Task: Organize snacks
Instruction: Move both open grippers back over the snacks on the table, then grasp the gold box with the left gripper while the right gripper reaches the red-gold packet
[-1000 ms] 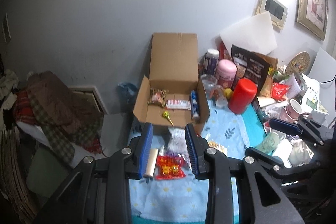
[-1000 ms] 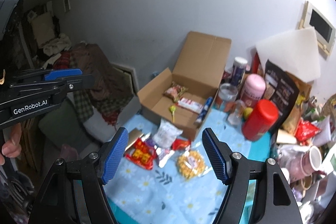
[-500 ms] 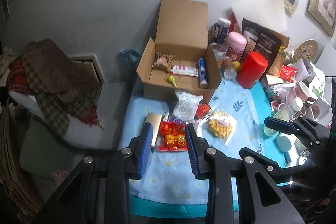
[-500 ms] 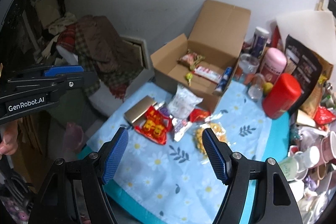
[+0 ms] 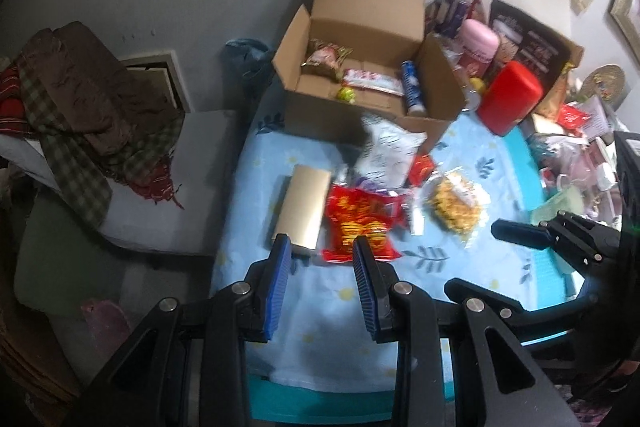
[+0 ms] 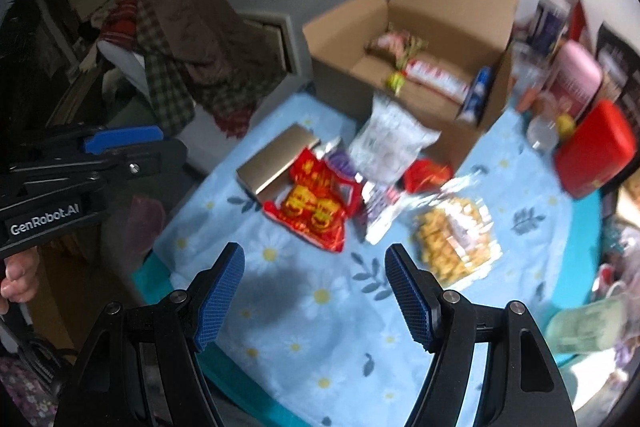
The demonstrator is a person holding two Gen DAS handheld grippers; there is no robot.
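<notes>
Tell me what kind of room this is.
Probably a lived-in home room, a bedroom or living area. Framed pictures hang on the wall, blankets are heaped on a seat, and mugs and jars crowd a table with a daisy-print cloth.

Left gripper (image 5: 320,259) and right gripper (image 6: 314,269) hang empty, fingers spread.

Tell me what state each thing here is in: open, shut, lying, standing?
cardboard box: open, flaps up, snacks inside
left gripper: open, empty
right gripper: open, empty
red snack packet: lying flat on the cloth
white snack bag: leaning against the box
</notes>
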